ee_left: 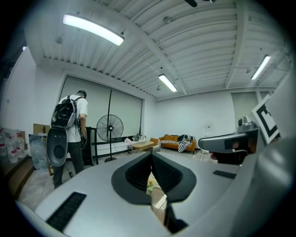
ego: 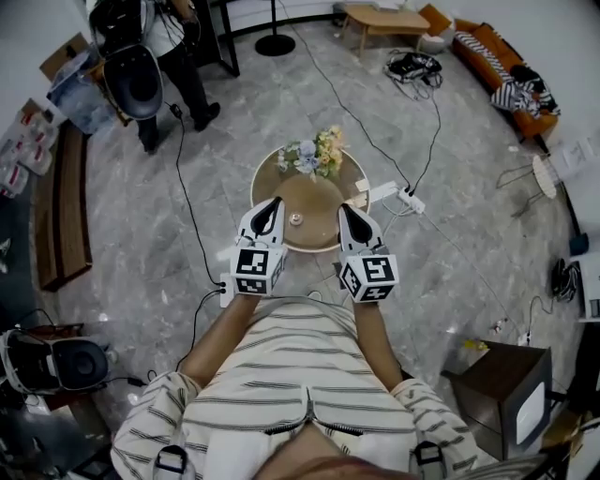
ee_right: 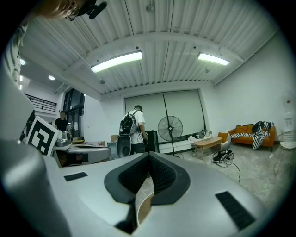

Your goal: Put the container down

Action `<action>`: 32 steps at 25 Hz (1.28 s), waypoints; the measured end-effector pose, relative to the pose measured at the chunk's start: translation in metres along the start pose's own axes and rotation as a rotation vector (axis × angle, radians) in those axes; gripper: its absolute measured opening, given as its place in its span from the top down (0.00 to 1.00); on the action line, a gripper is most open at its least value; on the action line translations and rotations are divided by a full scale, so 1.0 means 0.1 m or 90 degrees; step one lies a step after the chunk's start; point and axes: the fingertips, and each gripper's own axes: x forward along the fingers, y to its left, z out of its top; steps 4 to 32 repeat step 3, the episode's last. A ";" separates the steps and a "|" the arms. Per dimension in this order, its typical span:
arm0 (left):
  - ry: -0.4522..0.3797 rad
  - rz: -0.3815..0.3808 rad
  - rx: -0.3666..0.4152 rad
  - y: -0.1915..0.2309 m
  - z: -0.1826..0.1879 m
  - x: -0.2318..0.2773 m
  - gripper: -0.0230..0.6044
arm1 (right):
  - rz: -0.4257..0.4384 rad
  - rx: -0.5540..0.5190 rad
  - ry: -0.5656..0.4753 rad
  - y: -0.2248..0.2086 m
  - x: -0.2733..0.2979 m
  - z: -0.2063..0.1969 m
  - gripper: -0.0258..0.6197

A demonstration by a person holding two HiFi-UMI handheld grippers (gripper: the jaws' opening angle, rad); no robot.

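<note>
A small pale round container (ego: 296, 218) stands on the round wooden table (ego: 268, 171), near its front edge, with neither gripper touching it. A bunch of flowers (ego: 314, 153) lies at the table's far side. My left gripper (ego: 273, 202) hovers just left of the container, and my right gripper (ego: 344, 208) just right of it. Both point away from me over the table. In the left gripper view the gripper (ee_left: 151, 155) is shut with nothing in it. The right gripper view shows its gripper (ee_right: 149, 156) the same way, pads together and empty.
A person with a backpack (ego: 155, 56) stands at the back left by a black stand. A power strip (ego: 410, 199) and cables lie right of the table. A fan base (ego: 275, 44), a low wooden table (ego: 384, 19), an orange sofa (ego: 497, 66) and a dark box (ego: 502, 394) surround it.
</note>
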 end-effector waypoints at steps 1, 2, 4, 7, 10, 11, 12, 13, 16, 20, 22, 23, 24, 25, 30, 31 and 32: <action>-0.006 -0.005 -0.002 -0.02 0.01 0.01 0.97 | 0.001 -0.003 -0.001 -0.02 0.00 0.00 0.95; -0.012 -0.009 -0.004 -0.05 0.02 0.02 0.97 | 0.001 -0.005 -0.002 -0.04 -0.01 0.00 0.95; -0.018 -0.014 -0.007 -0.07 0.02 0.03 0.97 | 0.002 -0.008 -0.003 -0.06 -0.02 0.00 0.95; -0.018 -0.014 -0.007 -0.07 0.02 0.03 0.97 | 0.002 -0.008 -0.003 -0.06 -0.02 0.00 0.95; -0.018 -0.014 -0.007 -0.07 0.02 0.03 0.97 | 0.002 -0.008 -0.003 -0.06 -0.02 0.00 0.95; -0.018 -0.014 -0.007 -0.07 0.02 0.03 0.97 | 0.002 -0.008 -0.003 -0.06 -0.02 0.00 0.95; -0.018 -0.014 -0.007 -0.07 0.02 0.03 0.97 | 0.002 -0.008 -0.003 -0.06 -0.02 0.00 0.95; -0.018 -0.014 -0.007 -0.07 0.02 0.03 0.97 | 0.002 -0.008 -0.003 -0.06 -0.02 0.00 0.95; -0.018 -0.014 -0.007 -0.07 0.02 0.03 0.97 | 0.002 -0.008 -0.003 -0.06 -0.02 0.00 0.95; -0.018 -0.014 -0.007 -0.07 0.02 0.03 0.97 | 0.002 -0.008 -0.003 -0.06 -0.02 0.00 0.95; -0.018 -0.014 -0.007 -0.07 0.02 0.03 0.97 | 0.002 -0.008 -0.003 -0.06 -0.02 0.00 0.95; -0.018 -0.014 -0.007 -0.07 0.02 0.03 0.97 | 0.002 -0.008 -0.003 -0.06 -0.02 0.00 0.95; -0.018 -0.014 -0.007 -0.07 0.02 0.03 0.97 | 0.002 -0.008 -0.003 -0.06 -0.02 0.00 0.95; -0.018 -0.014 -0.007 -0.07 0.02 0.03 0.97 | 0.002 -0.008 -0.003 -0.06 -0.02 0.00 0.95; -0.018 -0.014 -0.007 -0.07 0.02 0.03 0.97 | 0.002 -0.008 -0.003 -0.06 -0.02 0.00 0.95; -0.018 -0.014 -0.007 -0.07 0.02 0.03 0.97 | 0.002 -0.008 -0.003 -0.06 -0.02 0.00 0.95; -0.018 -0.014 -0.007 -0.07 0.02 0.03 0.97 | 0.002 -0.008 -0.003 -0.06 -0.02 0.00 0.95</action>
